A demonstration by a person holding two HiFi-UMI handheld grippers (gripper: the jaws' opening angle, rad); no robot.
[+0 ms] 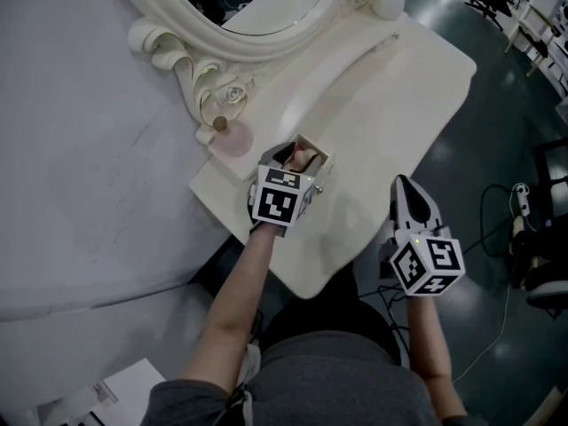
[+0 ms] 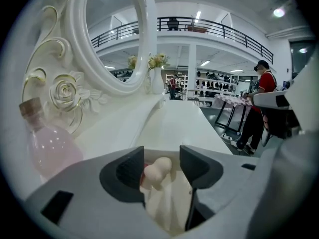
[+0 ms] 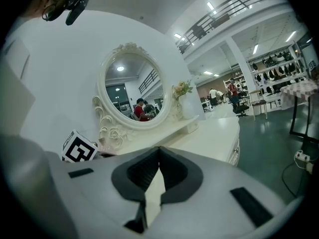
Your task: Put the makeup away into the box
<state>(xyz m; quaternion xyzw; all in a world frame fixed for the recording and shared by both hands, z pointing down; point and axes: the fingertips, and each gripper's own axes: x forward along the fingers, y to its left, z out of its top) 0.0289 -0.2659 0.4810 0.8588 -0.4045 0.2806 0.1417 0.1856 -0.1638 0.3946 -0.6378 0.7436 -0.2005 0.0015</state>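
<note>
While the left hand-held gripper [image 2: 163, 159] pointed down into the small open box [image 1: 321, 169], its jaws stood apart and gripped nothing. The makeup piece [image 2: 155, 172], a cream thing with a rounded knob and a bit of pink beside it, sat between the pads. It lay close against the left pad, with a clear gap to the right one. I read that as let go, not clamped. It looked to be down inside the box, so for this item the put-away step seemed done or nearly so.

The wide jaws made sense, since backing out with a pad dragging could pull the piece up again.

The right hand-held gripper [image 3: 159, 156] was closed, pads together and empty. I held it off the near edge of the surface [image 1: 390, 96], well apart from the box, probably parked to keep it clear of the left arm.

The box sat near the front corner of the surface. A pink round bottle [image 2: 50, 151] with a cork stood just beside it, against the carved mirror frame [image 1: 200, 74]. That bottle was the knock-over risk on the way out.

I saw no other loose makeup on the surface.
</note>
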